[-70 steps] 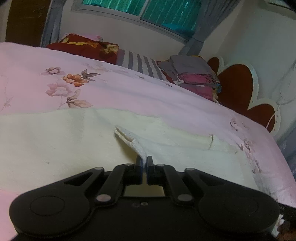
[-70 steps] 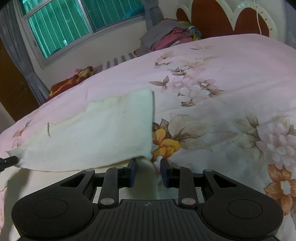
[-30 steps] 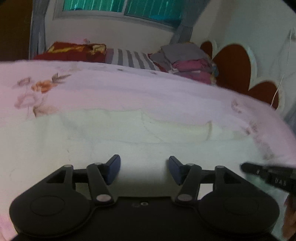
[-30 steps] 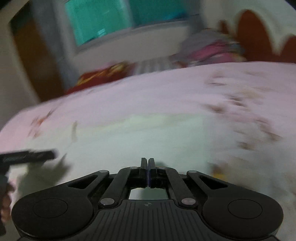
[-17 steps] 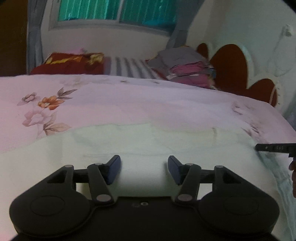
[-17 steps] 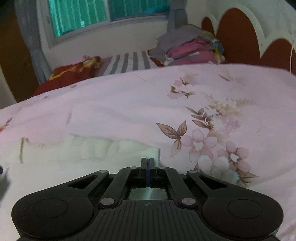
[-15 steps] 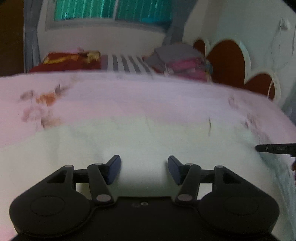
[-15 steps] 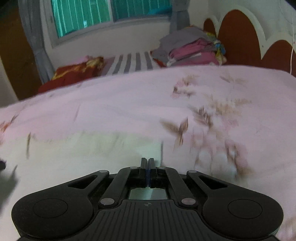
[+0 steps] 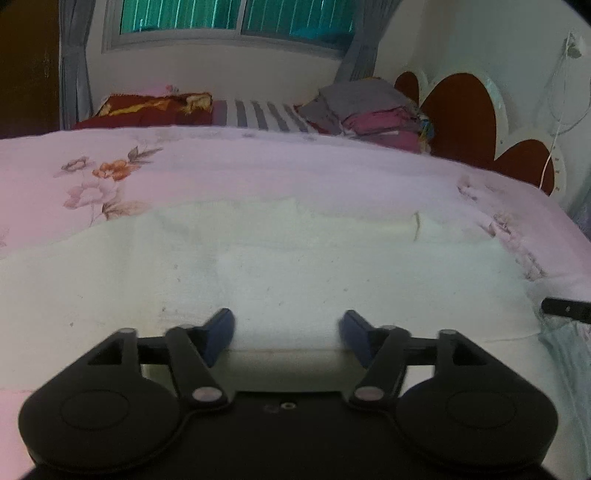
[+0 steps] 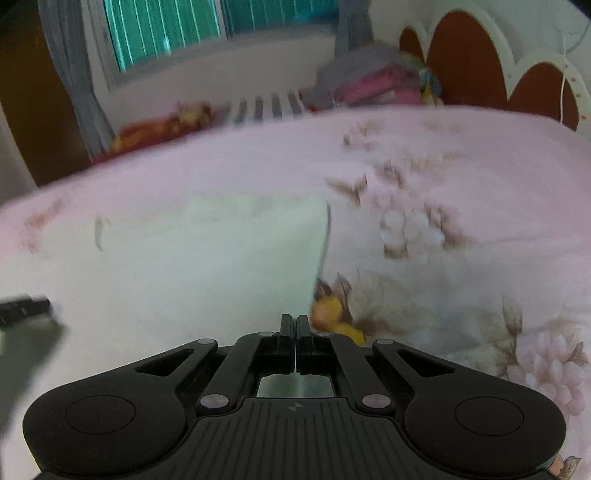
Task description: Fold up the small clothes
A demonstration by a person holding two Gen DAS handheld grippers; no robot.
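Cream garment [image 9: 295, 266], soft, nubbly and folded to a broad band, lies flat on the pink floral bedspread [image 9: 258, 166], where its loose top layer could slide askew if dragged by the left gripper [image 9: 287, 325], jaws opening over it empty, or the right gripper [image 10: 296, 325], pinched shut on nothing.

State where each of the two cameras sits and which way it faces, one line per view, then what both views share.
Left wrist: rides the left tongs, angled down over the cream cloth toward the window; jaws opening, nothing between them; right tongs' tip at right.
Right wrist: rides the right tongs, shut and empty, at the cloth's right edge; left tongs' tip at left; blurred.
Shared: cloth, pink floral bedspread, folded clothes pile, headboard.
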